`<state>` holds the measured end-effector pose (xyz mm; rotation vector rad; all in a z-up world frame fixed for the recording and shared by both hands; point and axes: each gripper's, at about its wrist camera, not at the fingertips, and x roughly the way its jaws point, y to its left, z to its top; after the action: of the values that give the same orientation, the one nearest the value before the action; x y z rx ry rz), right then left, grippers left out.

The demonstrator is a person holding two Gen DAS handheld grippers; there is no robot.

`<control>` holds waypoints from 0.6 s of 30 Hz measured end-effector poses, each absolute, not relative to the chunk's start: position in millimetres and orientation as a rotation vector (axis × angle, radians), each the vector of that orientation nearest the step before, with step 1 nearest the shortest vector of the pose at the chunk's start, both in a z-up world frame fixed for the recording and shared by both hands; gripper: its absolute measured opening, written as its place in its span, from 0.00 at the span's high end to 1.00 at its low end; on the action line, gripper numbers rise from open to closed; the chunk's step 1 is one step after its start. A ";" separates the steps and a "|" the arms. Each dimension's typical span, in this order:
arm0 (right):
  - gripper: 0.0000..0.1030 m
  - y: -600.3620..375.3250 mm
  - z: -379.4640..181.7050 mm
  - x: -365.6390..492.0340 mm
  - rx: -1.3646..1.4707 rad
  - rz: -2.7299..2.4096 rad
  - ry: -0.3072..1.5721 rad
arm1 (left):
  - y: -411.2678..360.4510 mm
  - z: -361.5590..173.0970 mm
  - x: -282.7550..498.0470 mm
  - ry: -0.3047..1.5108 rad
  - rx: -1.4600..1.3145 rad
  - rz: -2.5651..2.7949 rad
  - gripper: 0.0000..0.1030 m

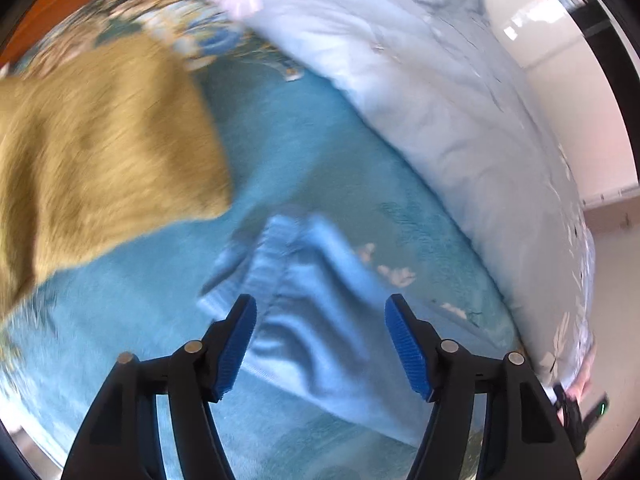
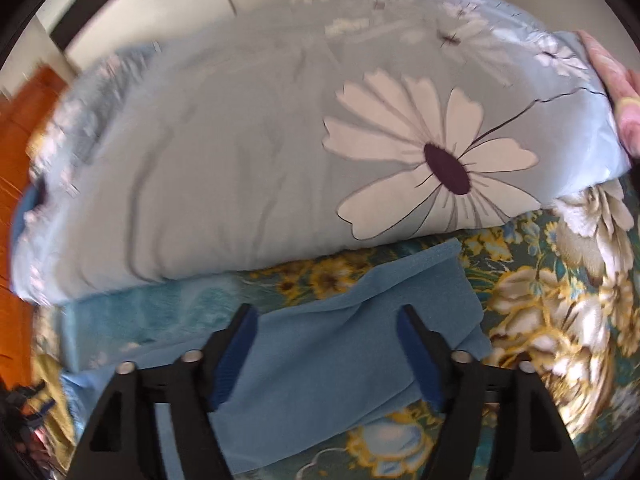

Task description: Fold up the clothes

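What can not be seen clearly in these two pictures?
- Light blue knitted garment: left wrist view, motion blur; near part hidden by gripper arms.
- Mustard fuzzy cloth: cut off by left edge, blurred.
- Pale blue daisy-print quilt: right wrist view, left end blurred.
- Hand: cut off by right edge.

Illumination: bright, even daylight. Glare patches show on the glossy wall (image 1: 532, 28) at 1 o'clock in the left view. Motion blur smears both views, heaviest on the mustard cloth (image 1: 100, 152) at 9 o'clock. Fisheye curvature and dark vignetting ring all edges.
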<state>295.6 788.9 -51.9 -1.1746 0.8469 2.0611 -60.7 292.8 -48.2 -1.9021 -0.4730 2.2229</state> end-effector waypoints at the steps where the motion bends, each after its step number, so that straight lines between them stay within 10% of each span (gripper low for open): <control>1: 0.14 784.5 -48.5 303.8 -1.132 2.070 0.870 | 284.8 -58.0 -55.6 -0.514 -1.945 2.223 0.33; 18: 0.14 794.4 -125.9 375.3 -0.942 1.829 1.356 | 269.8 -142.5 -15.7 -0.913 -2.037 2.068 0.33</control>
<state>375.3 794.4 -125.9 -0.9422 1.3562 1.8292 -15.7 269.8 -142.5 -2.0370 -0.9131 2.0681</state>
